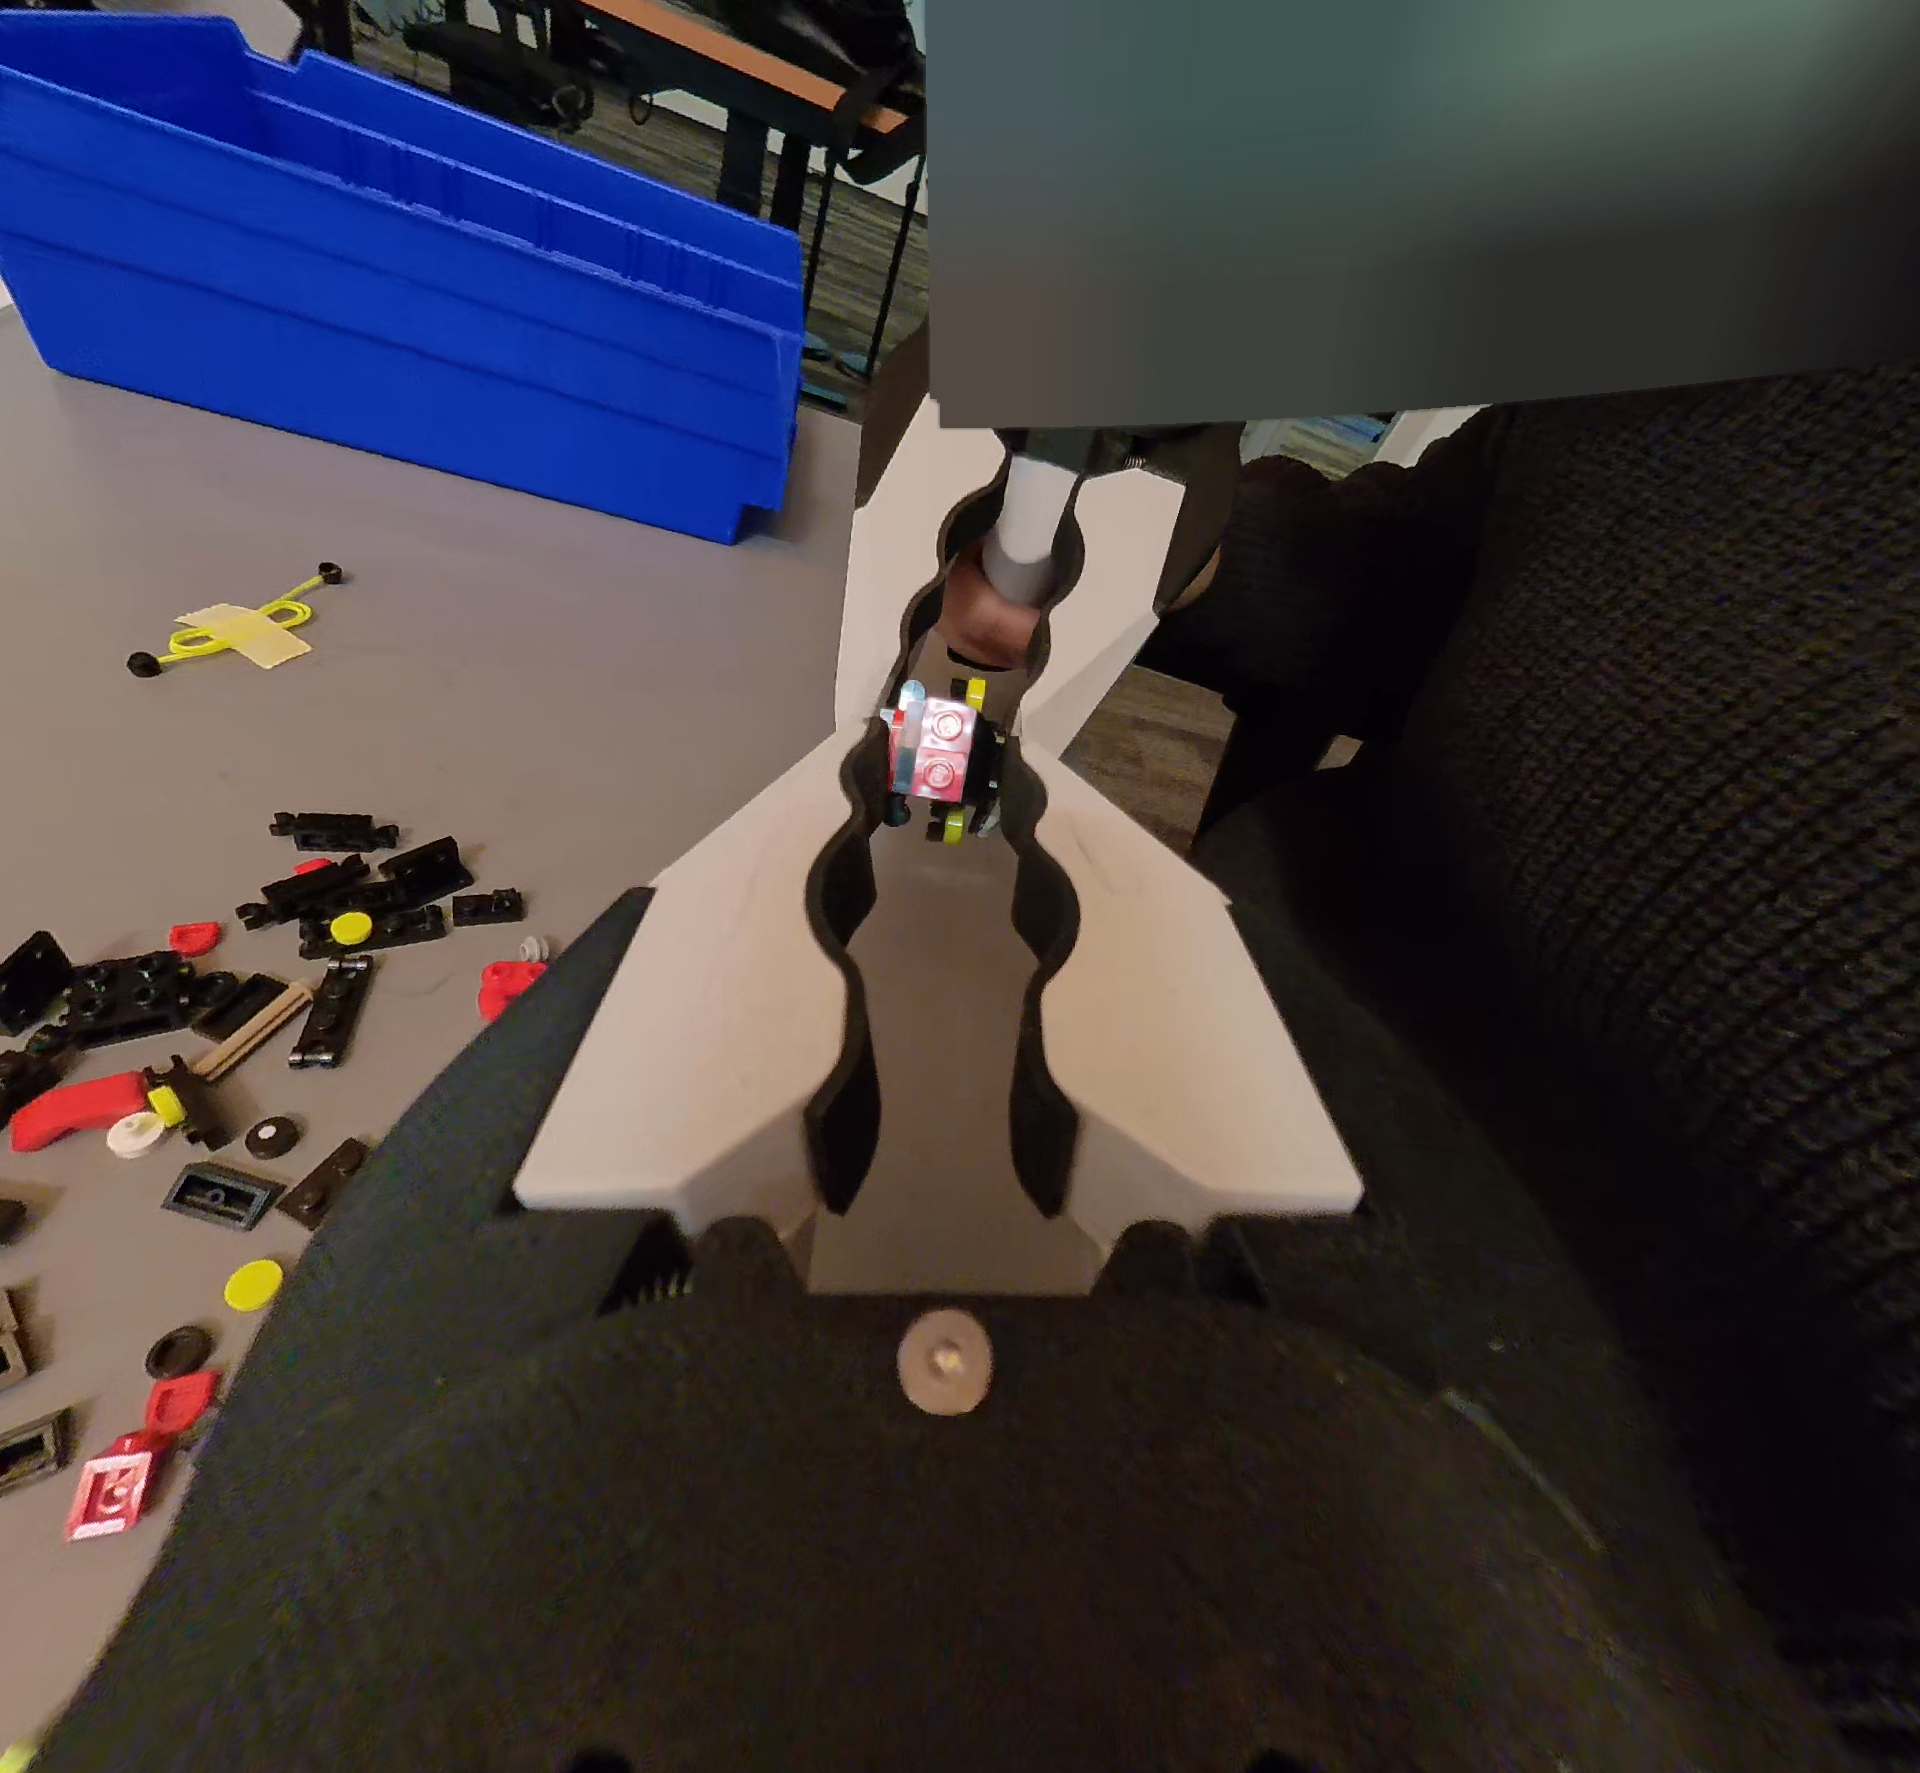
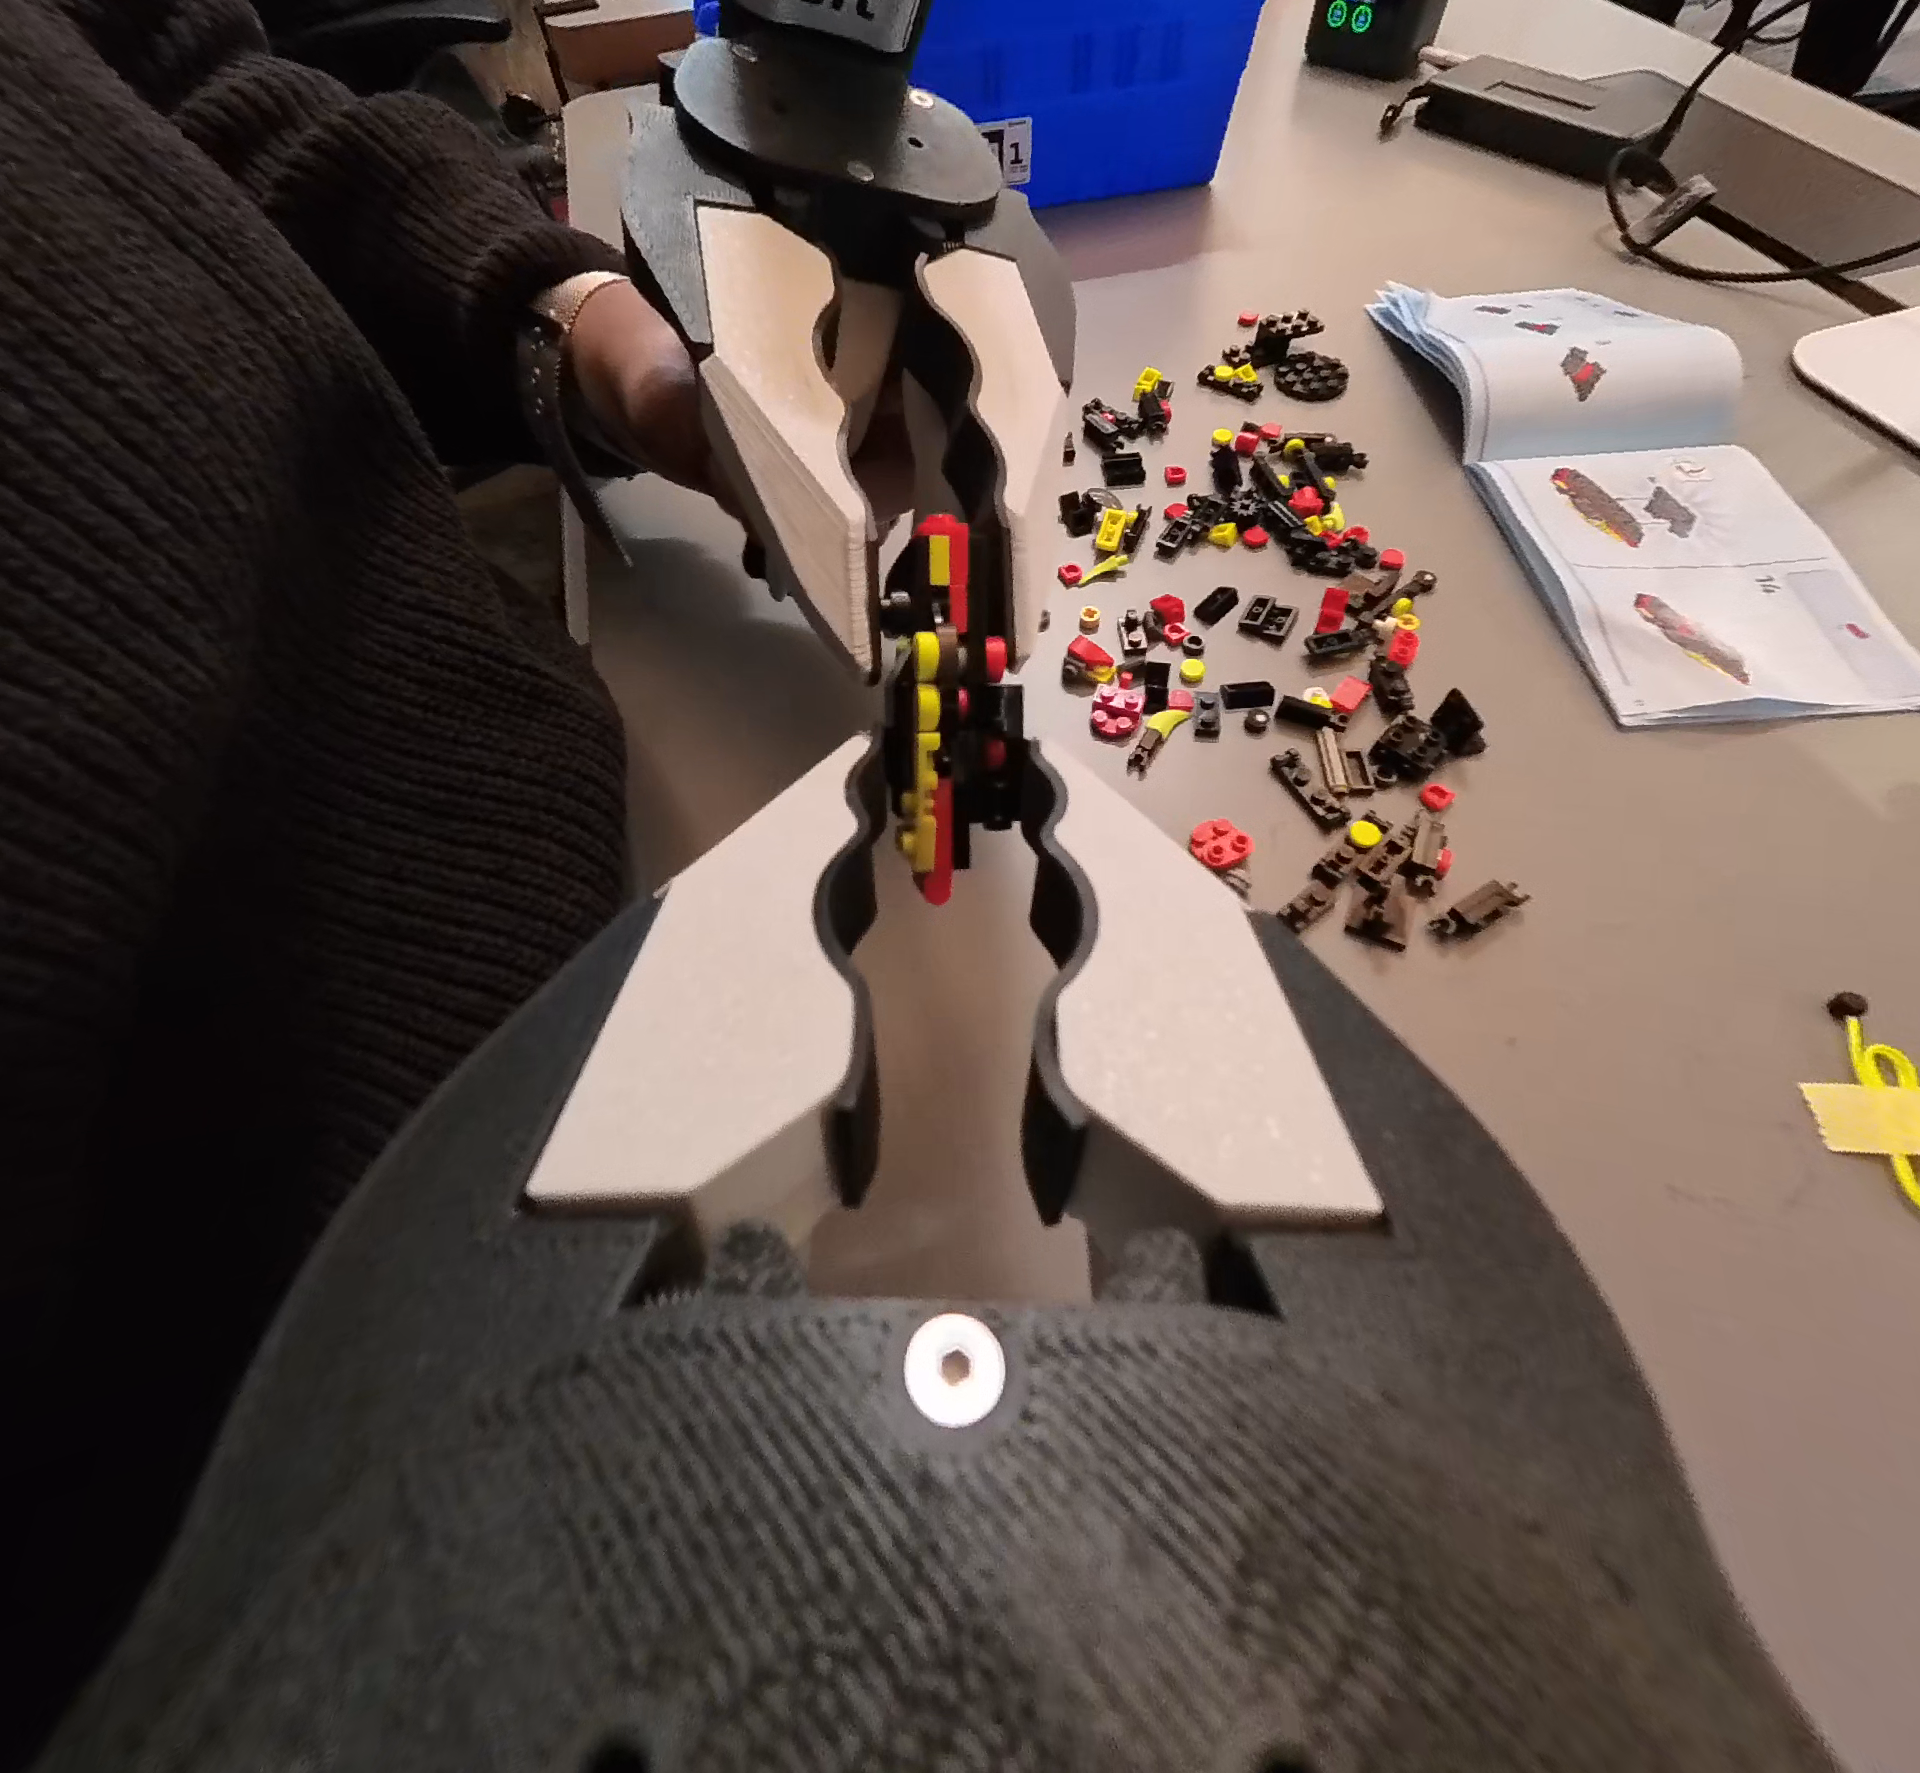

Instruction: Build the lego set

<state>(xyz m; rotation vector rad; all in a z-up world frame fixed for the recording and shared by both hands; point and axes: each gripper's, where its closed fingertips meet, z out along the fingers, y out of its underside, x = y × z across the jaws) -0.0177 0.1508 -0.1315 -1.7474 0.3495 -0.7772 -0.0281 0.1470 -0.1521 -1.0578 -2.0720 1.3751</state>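
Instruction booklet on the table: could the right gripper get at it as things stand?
Probably not right away. The right gripper has its fingers closed on the red, yellow and black brick model, which the left gripper grips too. The path over the loose bricks to the booklet looks unobstructed otherwise.

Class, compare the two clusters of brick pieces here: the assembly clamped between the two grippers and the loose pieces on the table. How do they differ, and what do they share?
The brick assembly is joined into one long block; the loose pieces lie separate.
The assembly is held in the air, on edge, by the left gripper and right gripper; the loose pieces rest scattered on the grey table.
Both are red, yellow and black.
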